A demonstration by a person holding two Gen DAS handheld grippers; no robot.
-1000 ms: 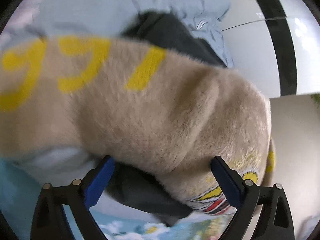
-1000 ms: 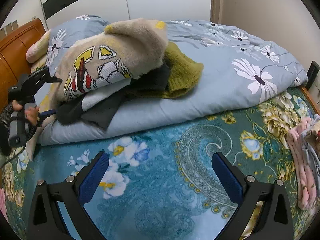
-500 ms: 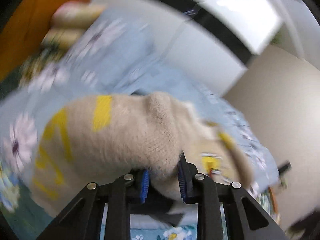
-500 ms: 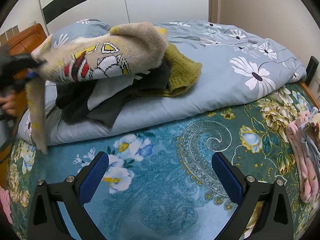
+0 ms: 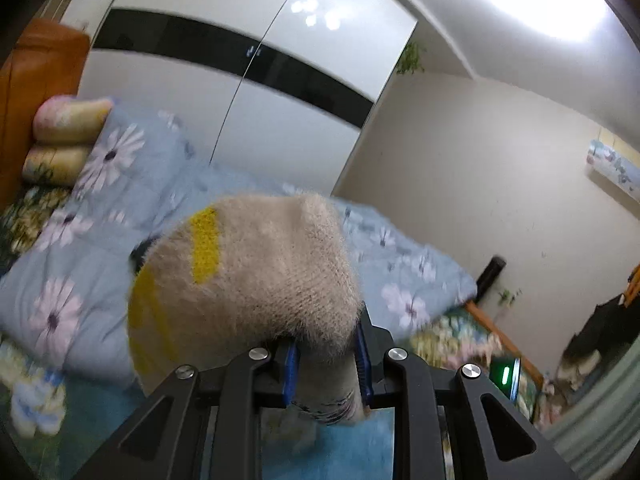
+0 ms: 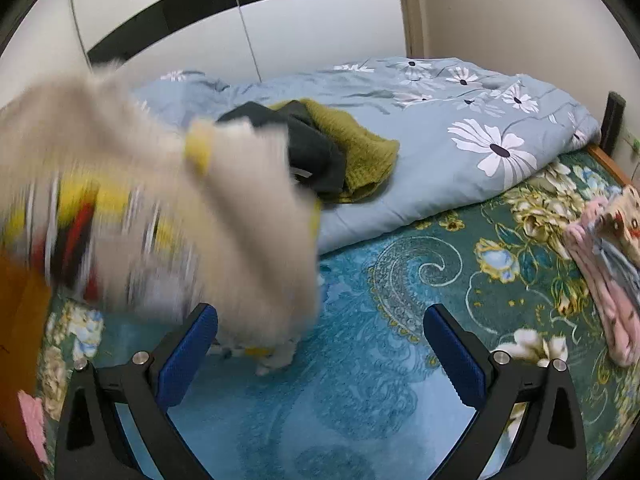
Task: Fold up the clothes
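Note:
My left gripper (image 5: 326,364) is shut on a fuzzy beige sweater (image 5: 248,280) with yellow markings and holds it up above the bed. In the right wrist view the same sweater (image 6: 160,216) hangs blurred at the left, its lower edge touching the teal bedspread (image 6: 360,360). My right gripper (image 6: 320,356) is open and empty above the bedspread, its left finger just under the sweater's hem. A dark garment (image 6: 316,152) and an olive knit (image 6: 360,152) lie on the blue floral duvet (image 6: 460,128).
Folded pink clothes (image 6: 608,272) lie at the right edge of the bed. A wooden headboard (image 5: 36,92) and pillows (image 5: 68,136) are at the left. A white wardrobe (image 5: 256,80) stands behind the bed.
The left gripper closed on the beige sweater and lifted it off the pile, swinging it toward the right gripper. The dark garment and olive knit are now uncovered. The right gripper stayed open.

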